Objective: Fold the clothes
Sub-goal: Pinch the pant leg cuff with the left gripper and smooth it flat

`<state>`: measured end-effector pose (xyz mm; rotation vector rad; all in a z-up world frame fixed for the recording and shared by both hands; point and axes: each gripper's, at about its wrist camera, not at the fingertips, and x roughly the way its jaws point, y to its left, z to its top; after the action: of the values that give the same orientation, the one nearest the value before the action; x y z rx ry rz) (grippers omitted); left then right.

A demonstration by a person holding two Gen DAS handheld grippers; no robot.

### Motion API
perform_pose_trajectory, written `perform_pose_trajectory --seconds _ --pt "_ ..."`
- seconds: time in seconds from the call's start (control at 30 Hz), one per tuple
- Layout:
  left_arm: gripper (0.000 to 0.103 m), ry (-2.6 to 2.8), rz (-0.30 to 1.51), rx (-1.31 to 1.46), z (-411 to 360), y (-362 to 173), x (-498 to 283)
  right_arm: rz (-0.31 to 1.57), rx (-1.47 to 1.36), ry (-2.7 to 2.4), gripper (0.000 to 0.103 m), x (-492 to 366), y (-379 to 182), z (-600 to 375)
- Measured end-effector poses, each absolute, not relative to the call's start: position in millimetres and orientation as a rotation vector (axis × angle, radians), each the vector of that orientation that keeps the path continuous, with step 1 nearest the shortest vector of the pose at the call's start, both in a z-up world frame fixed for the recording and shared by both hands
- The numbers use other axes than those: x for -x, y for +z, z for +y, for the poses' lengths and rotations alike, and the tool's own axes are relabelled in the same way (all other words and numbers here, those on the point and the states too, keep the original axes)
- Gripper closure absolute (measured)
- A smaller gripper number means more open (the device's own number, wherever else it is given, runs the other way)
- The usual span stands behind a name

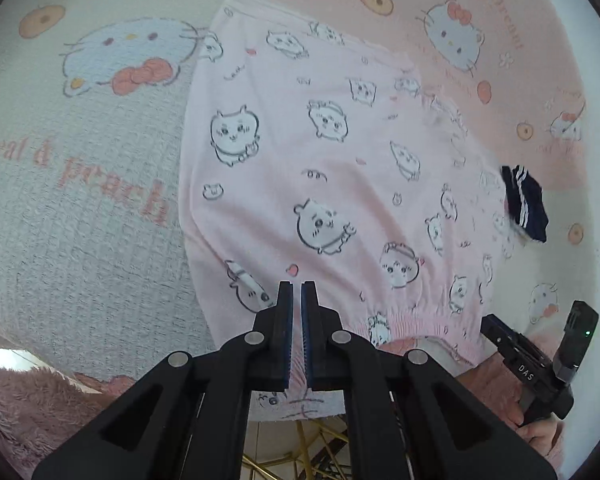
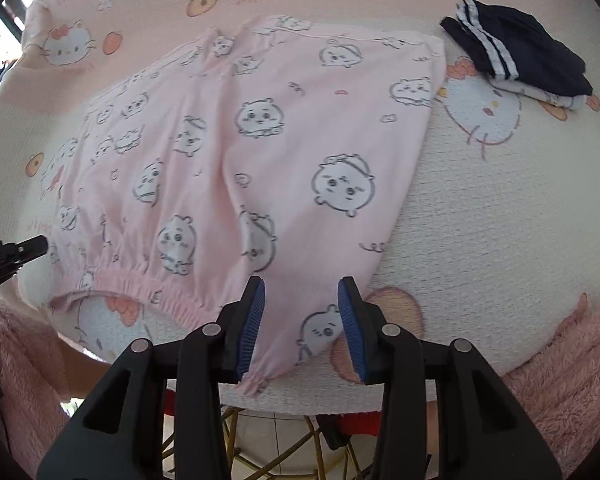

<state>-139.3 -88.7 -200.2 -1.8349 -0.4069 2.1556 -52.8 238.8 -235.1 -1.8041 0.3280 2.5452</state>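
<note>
While the left tool [image 1: 297,286] is near-closed over the shorts [image 2: 240,152] and the right tool [image 2: 301,286] spread, pinch the waistband [image 2: 140,280] squarely.

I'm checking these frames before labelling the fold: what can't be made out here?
- Left wrist view: whether the nearly closed left hand-held gripper pinches the pink shorts; no fabric is visible in the narrow slit.
- Right wrist view: what lies under the navy garment; only a white edge peeks out.
- Both views: the cat-print cover is cut off by the fisheye rim.
</note>
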Motion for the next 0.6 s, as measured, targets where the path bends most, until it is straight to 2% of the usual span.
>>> perform_pose_trajectory --seconds 0.13,0.23,0.27,0.37,0.47,0.6 --pt "0.098 2.176 -0.235 1.953 -88 -209 132 0.2 1.87 2.484 0.064 53 -245 223" --pt "0.098 2.278 -0.065 2.031 -96 -199 128 0.193 1.891 2.422 0.064 49 -250 236" --pt "0.097 2.286 -0.086 2.032 -100 -196 127 0.198 1.895 2.406 0.063 47 -251 240" --pt "0.096 2.2 -0.322 1.928 -107 -186 124 0.278 1.876 2.41 0.062 44 -248 247" --pt "0.093 2.232 -0.185 1.887 -90 -183 128 0.309 1.829 2.471 0.062 41 -240 242" --pt "0.09 2.16 -0.116 1.993 -87 -200 124 0.321 1.873 2.464 0.062 45 -247 235"
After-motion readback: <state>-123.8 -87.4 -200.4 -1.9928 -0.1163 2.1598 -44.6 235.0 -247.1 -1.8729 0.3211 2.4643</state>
